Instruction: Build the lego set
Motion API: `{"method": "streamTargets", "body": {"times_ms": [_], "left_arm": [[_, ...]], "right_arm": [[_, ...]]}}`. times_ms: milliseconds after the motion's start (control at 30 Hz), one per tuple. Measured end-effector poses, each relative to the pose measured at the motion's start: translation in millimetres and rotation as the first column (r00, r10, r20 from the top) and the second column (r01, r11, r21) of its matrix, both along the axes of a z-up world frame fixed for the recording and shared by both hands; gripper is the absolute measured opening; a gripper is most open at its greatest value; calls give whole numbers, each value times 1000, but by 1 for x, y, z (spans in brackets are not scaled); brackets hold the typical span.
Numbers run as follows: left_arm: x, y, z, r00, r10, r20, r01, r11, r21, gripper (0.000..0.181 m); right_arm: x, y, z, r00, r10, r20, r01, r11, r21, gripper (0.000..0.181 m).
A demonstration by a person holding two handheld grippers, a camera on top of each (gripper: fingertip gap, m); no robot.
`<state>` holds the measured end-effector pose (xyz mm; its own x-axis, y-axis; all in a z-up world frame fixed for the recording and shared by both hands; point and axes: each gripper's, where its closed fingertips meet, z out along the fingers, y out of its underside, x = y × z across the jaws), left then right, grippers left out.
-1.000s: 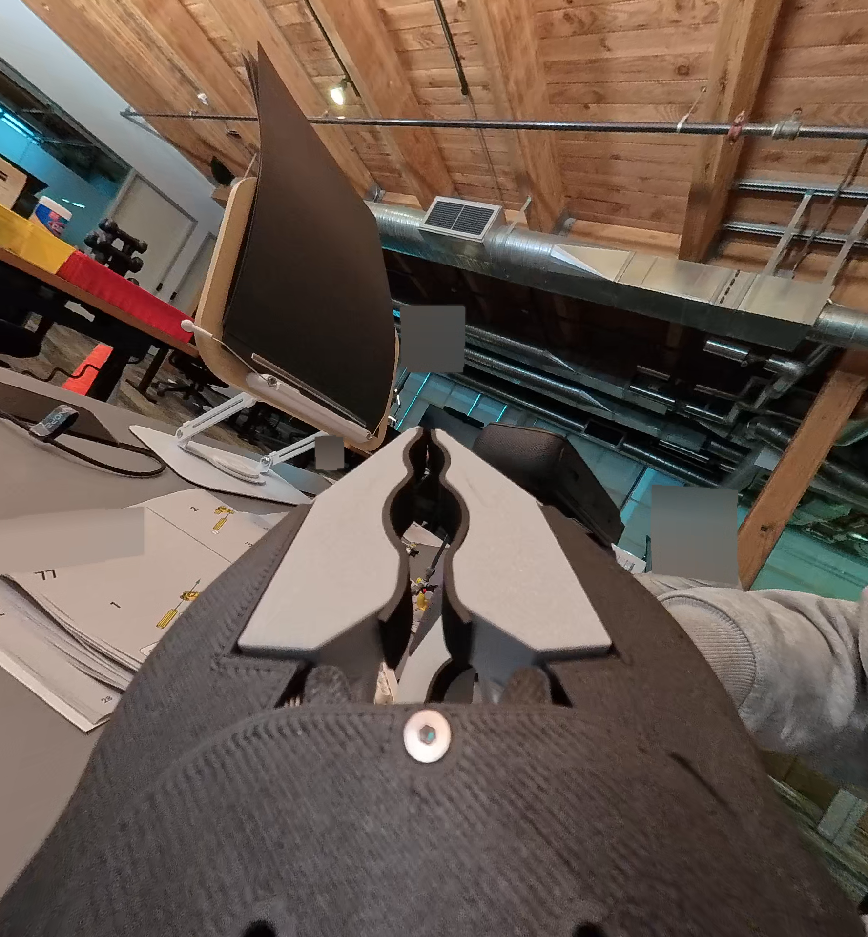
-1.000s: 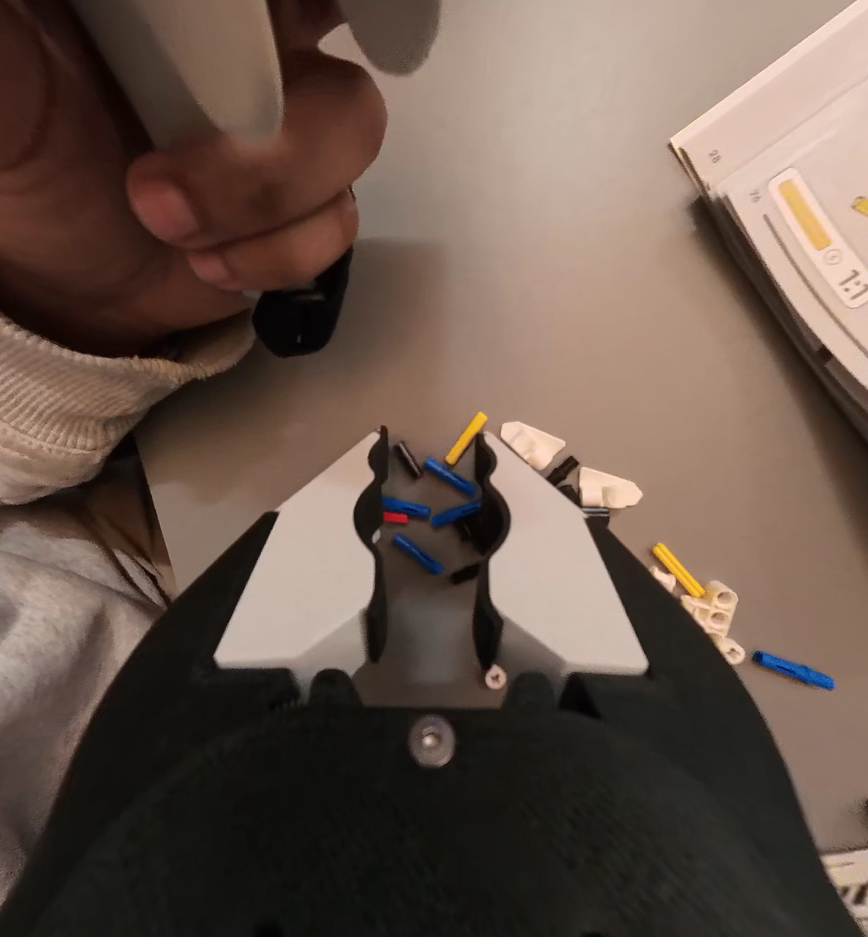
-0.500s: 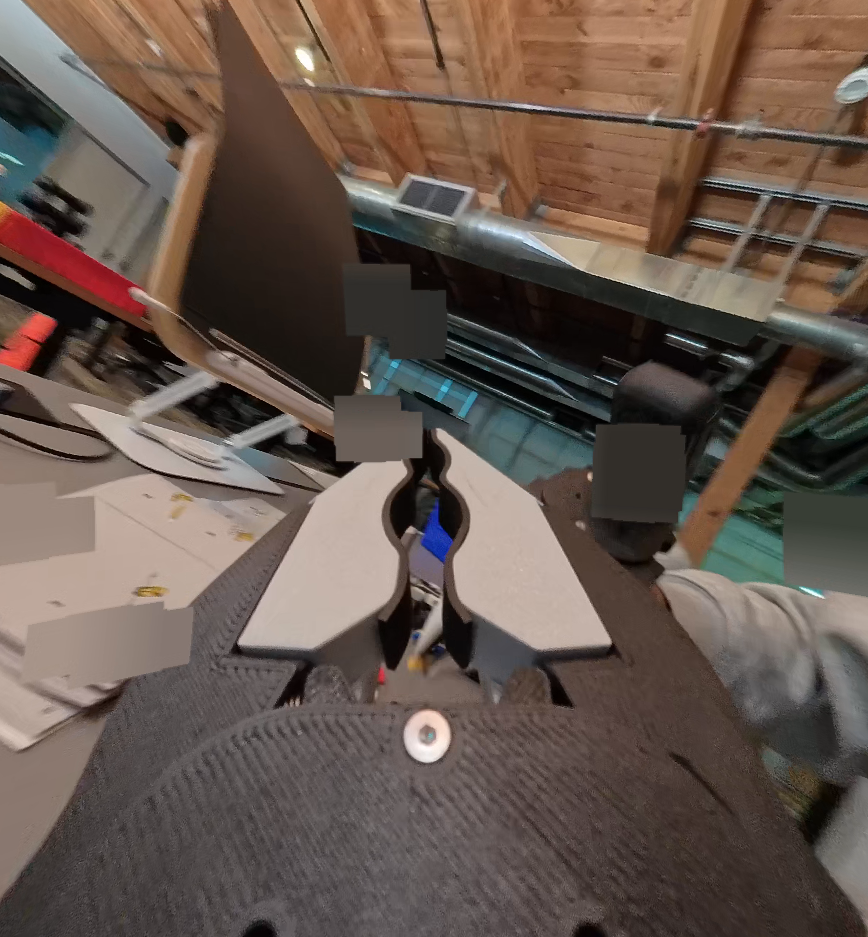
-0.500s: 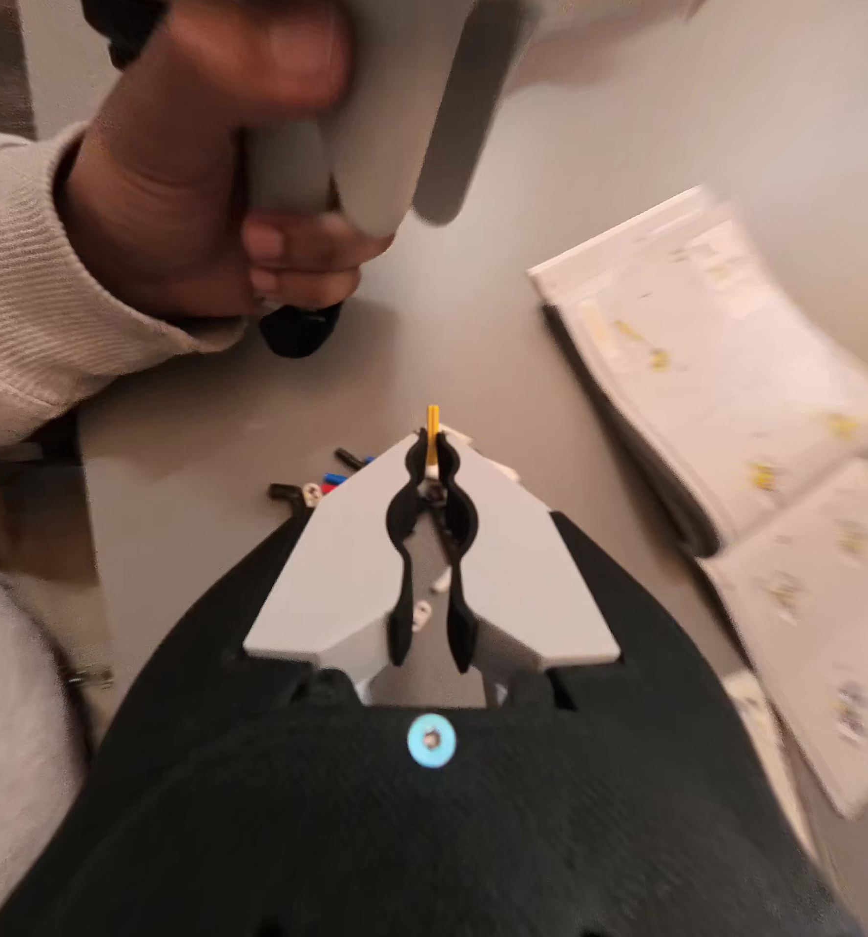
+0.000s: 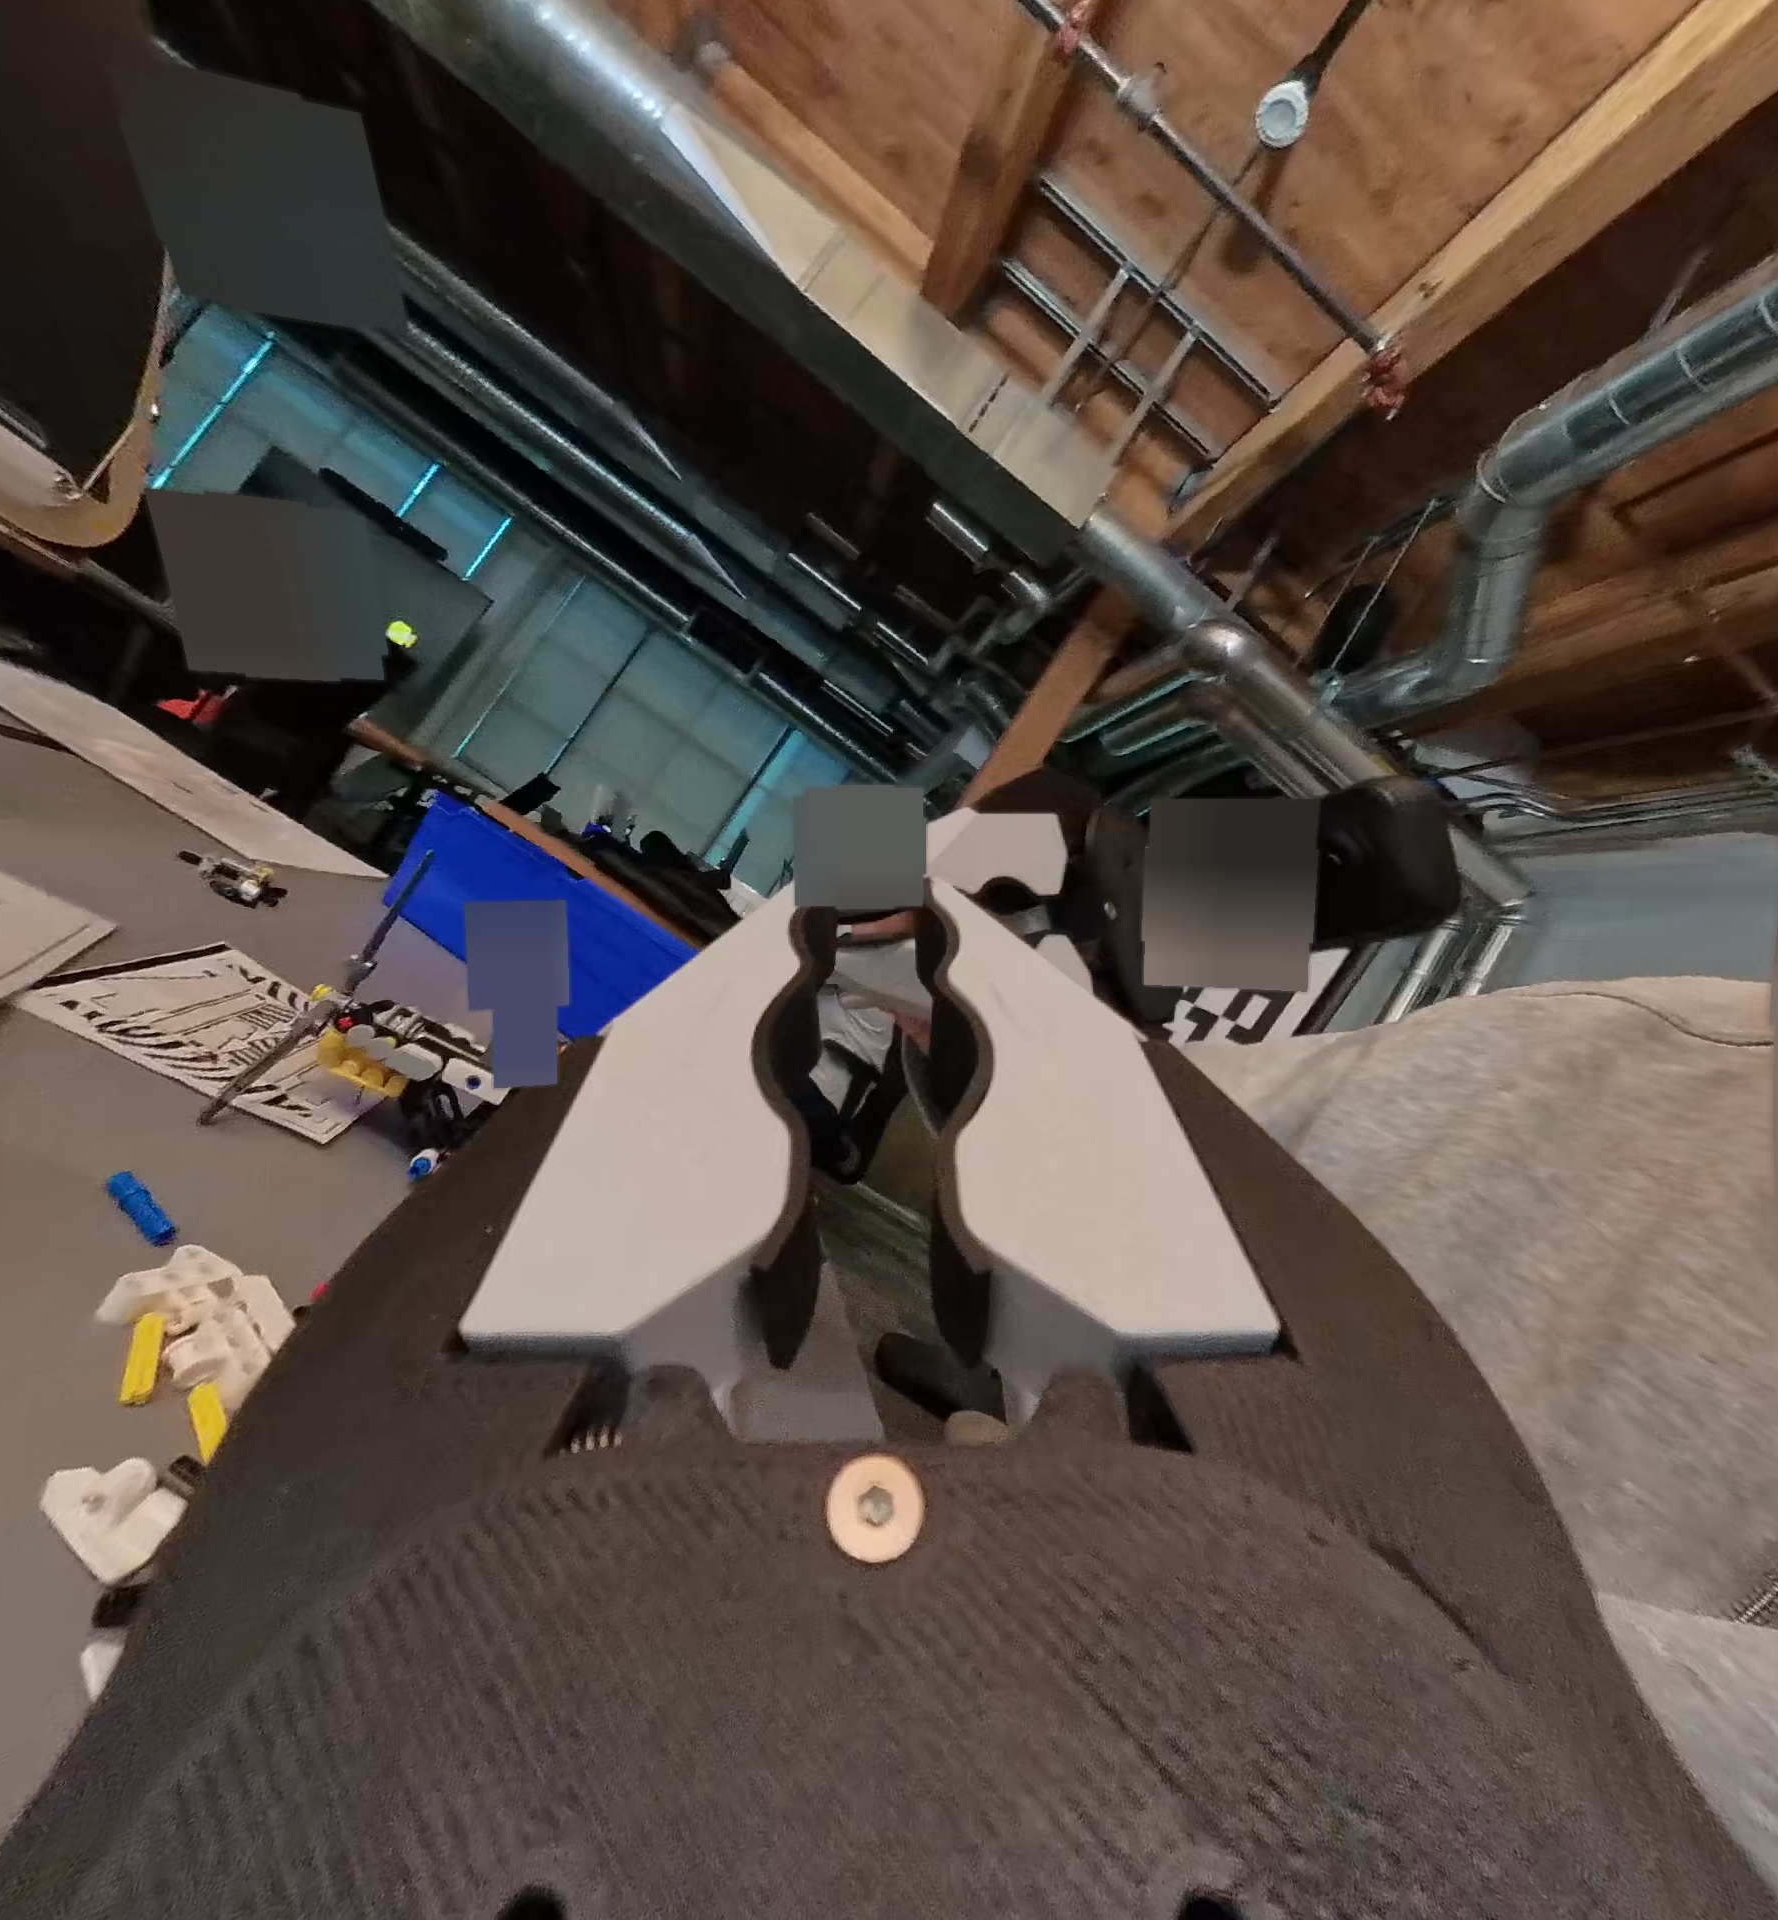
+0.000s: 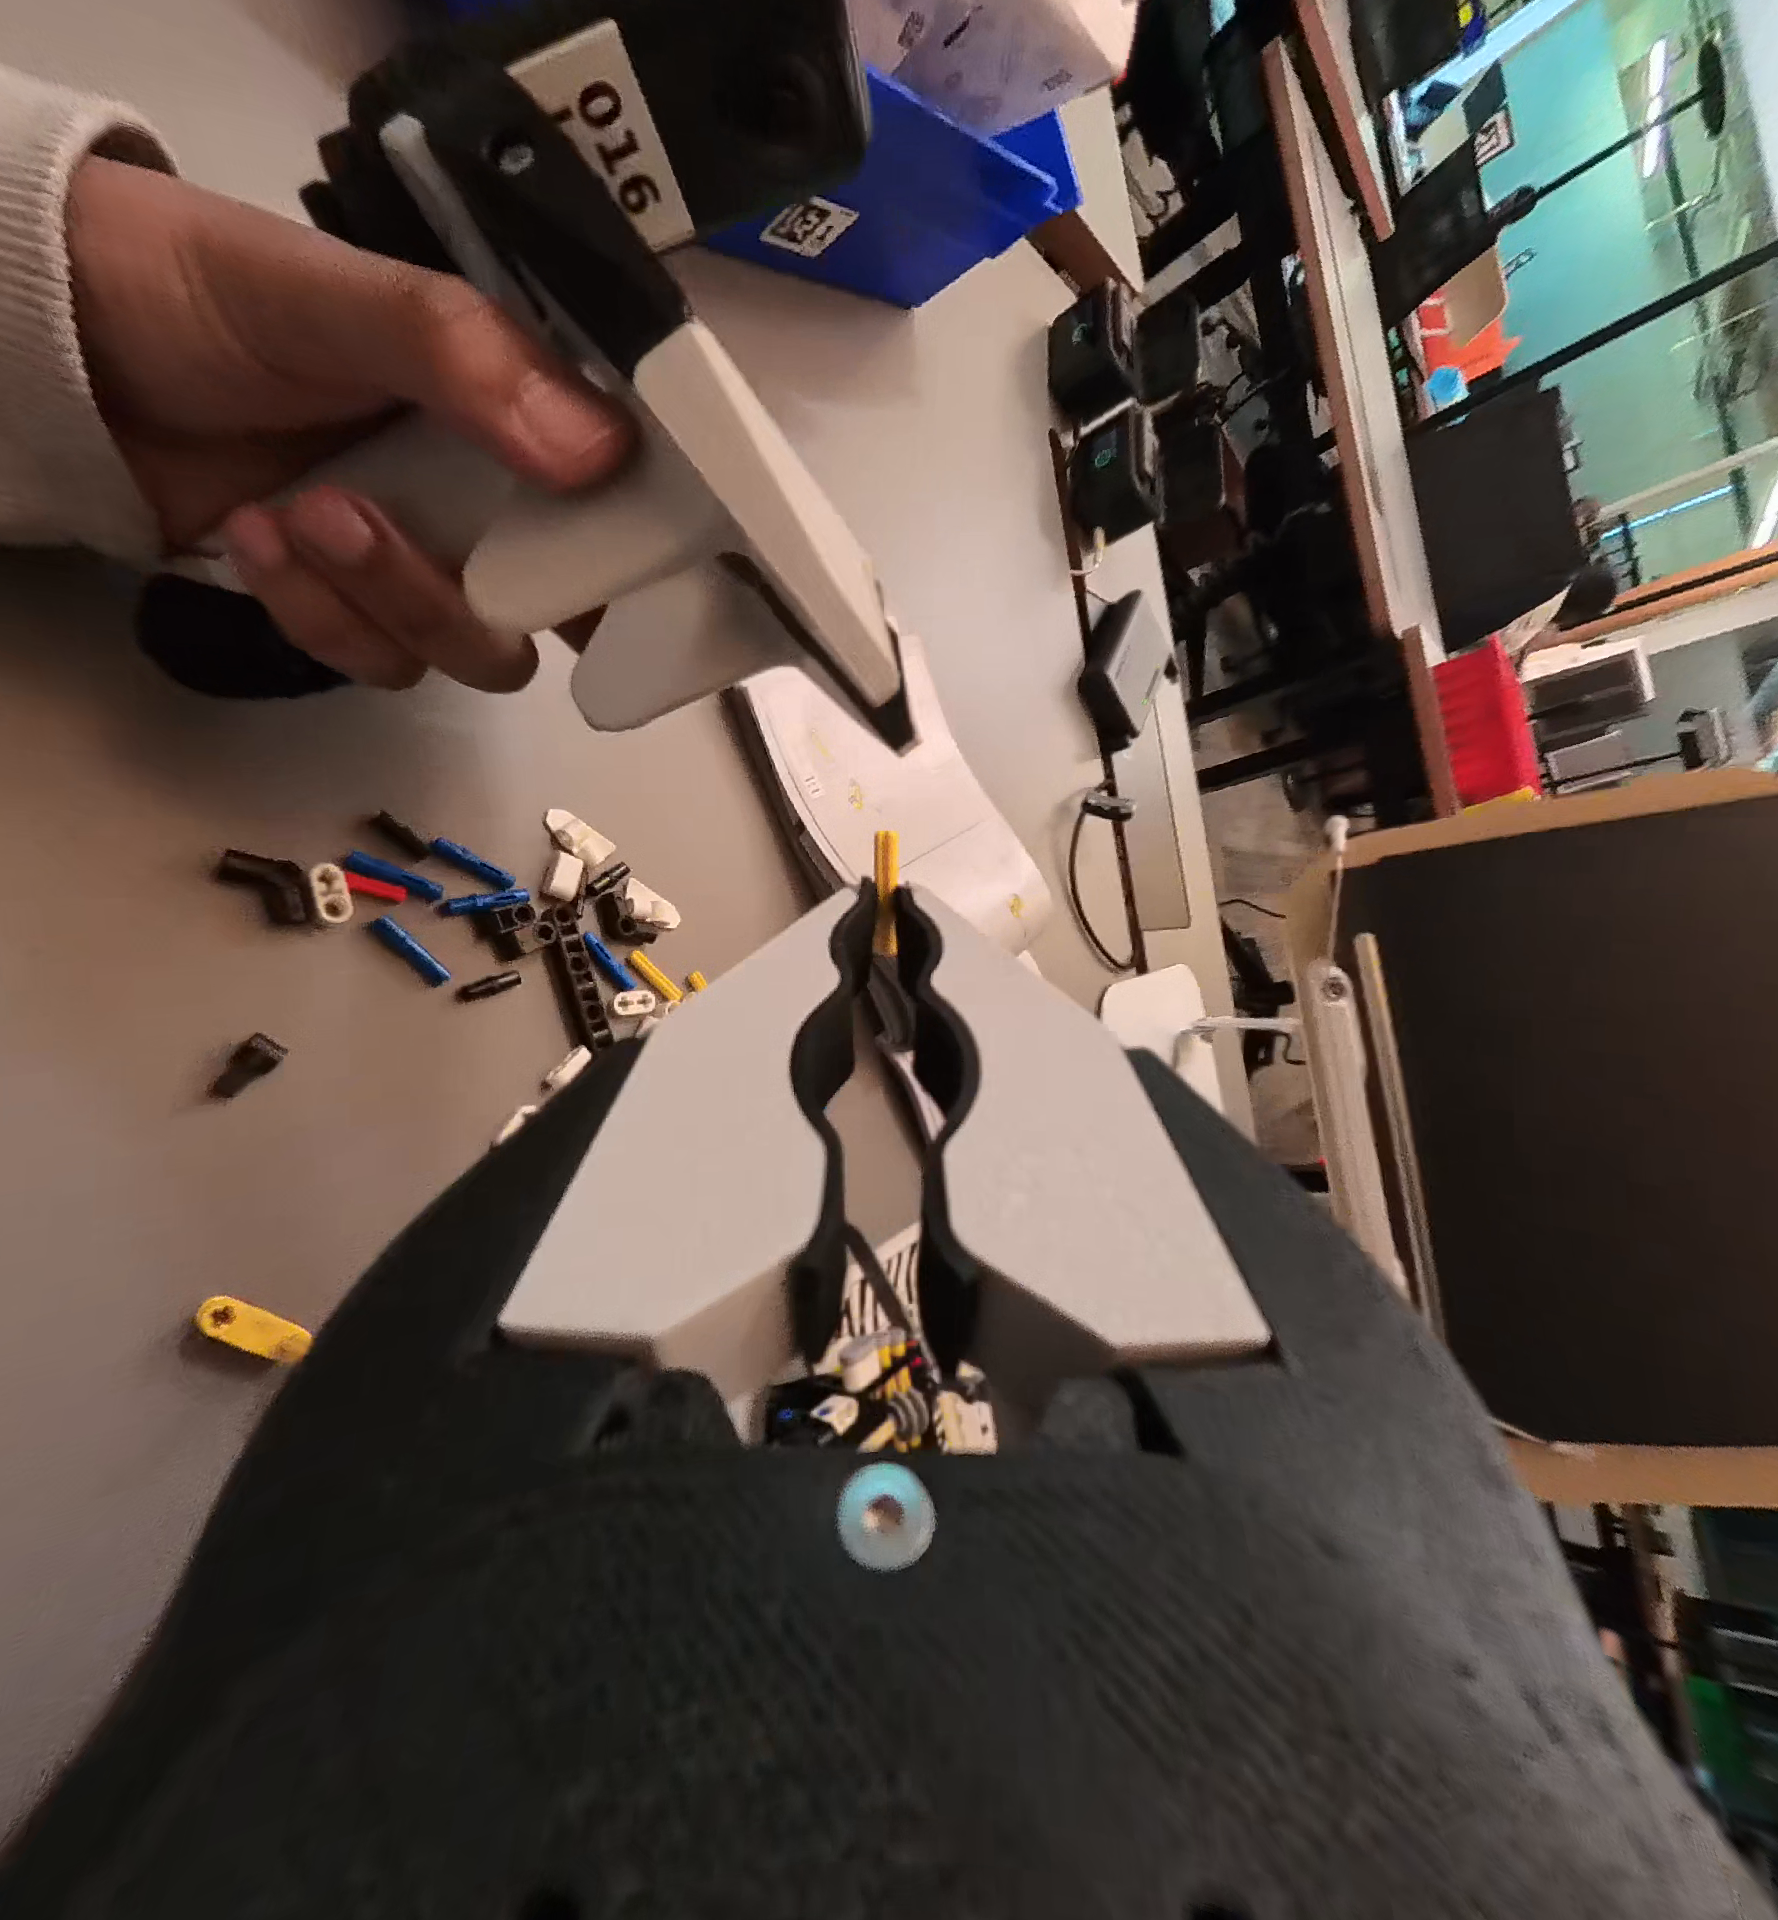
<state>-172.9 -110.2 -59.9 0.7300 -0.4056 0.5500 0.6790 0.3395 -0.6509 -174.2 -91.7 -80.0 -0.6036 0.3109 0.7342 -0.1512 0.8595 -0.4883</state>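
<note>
The right gripper (image 6: 886, 914) is clenched on a yellow axle pin (image 6: 885, 878), which stands upright between the jaw tips with its upper end poking out beyond them. Past those tips lies an open instruction booklet (image 6: 895, 800) on the grey table (image 6: 85, 1039). To the left of the jaws a scatter of loose lego pieces (image 6: 511, 925), blue, black, white and red pins and connectors, is spread on the table, with a yellow flat piece (image 6: 251, 1330) lying apart, nearer the camera. Low between the right jaws, a partly built lego model (image 6: 880, 1403) in black, yellow and white shows through the gap.

Up and to the left of the right jaws, a person's hand (image 6: 272, 416) grips the handle of the left gripper (image 6: 843, 675), held above the table. In the left wrist view, the left gripper (image 5: 869, 930) stands released, a clear gap between its jaws and nothing in them. To the left of these jaws lie a blue pin (image 5: 140, 1205), white connectors with yellow pins (image 5: 189, 1320) and a patterned sheet (image 5: 189, 1023). A blue bin (image 5: 511, 883) sits farther off, beyond the jaws and to their left.
</note>
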Motion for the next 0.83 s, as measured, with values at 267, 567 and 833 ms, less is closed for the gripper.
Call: {"method": "streamTargets", "body": {"times_ms": [267,567,833], "left_arm": [[9,14,-9,997,11,-82,-20,994,-108,19],[11,4,-3,997,-31,-66,27,998,-56,1],[11,-8,4,986,-161,30,159,985,61,1]], "right_arm": [[6,-13,6,999,17,51,-15,999,-36,1],[10,-22,10,993,75,86,-70,996,-59,1],[18,-26,15,983,182,-24,-181,982,53,13]]}}
